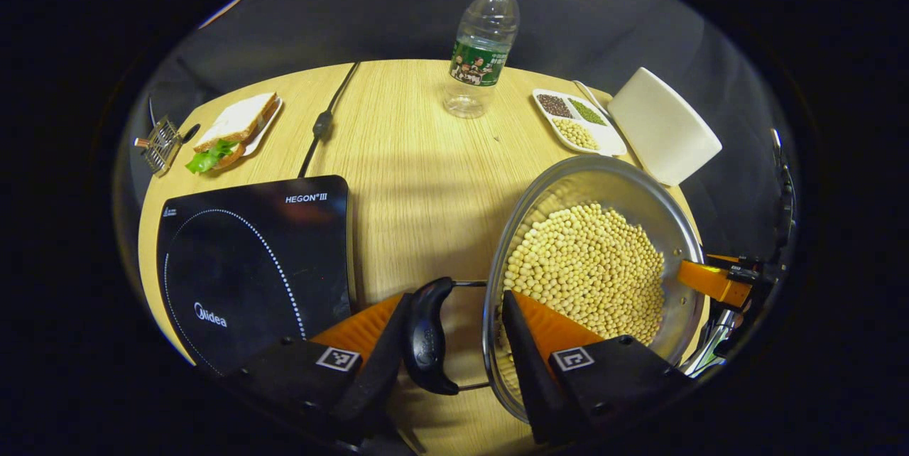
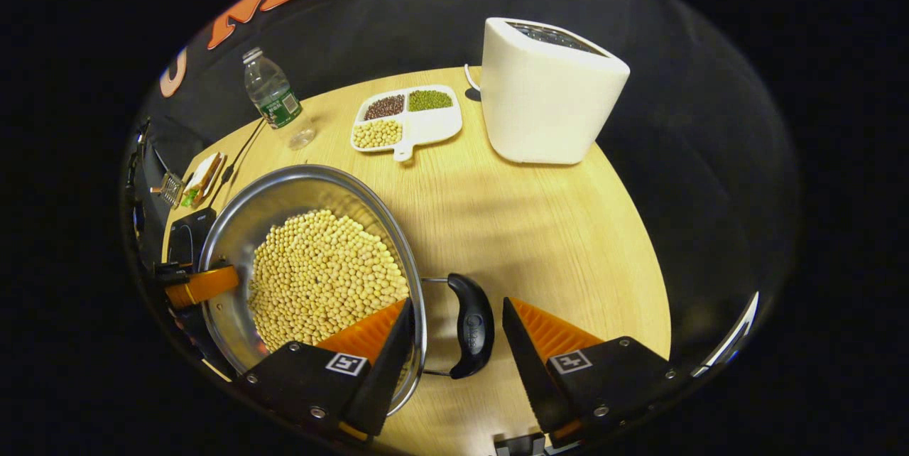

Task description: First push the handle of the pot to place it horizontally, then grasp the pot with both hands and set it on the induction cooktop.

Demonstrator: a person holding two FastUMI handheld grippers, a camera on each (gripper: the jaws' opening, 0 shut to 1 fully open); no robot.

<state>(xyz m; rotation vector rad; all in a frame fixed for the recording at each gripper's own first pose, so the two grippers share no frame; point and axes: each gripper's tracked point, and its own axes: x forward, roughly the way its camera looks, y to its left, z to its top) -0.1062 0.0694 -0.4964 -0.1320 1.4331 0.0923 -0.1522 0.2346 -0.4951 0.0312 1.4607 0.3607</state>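
Note:
A steel pot (image 1: 643, 194) full of soybeans (image 1: 589, 264) stands on the round wooden table, right of the black induction cooktop (image 1: 248, 264). My left gripper (image 1: 456, 297) is open and straddles the pot's black side handle (image 1: 428, 335), its right finger reaching over the rim. In the right gripper view the pot (image 2: 284, 193) sits at the left, and my right gripper (image 2: 456, 302) is open around the opposite black handle (image 2: 472, 324), with its left finger over the beans. Each gripper appears across the pot in the other's view.
A water bottle (image 1: 483, 44), a divided dish of beans (image 2: 408, 118) and a white appliance (image 2: 547, 94) stand at the back of the table. A sandwich plate (image 1: 238, 126) and a small metal rack (image 1: 160, 143) lie beyond the cooktop, whose cable (image 1: 323, 122) runs backwards.

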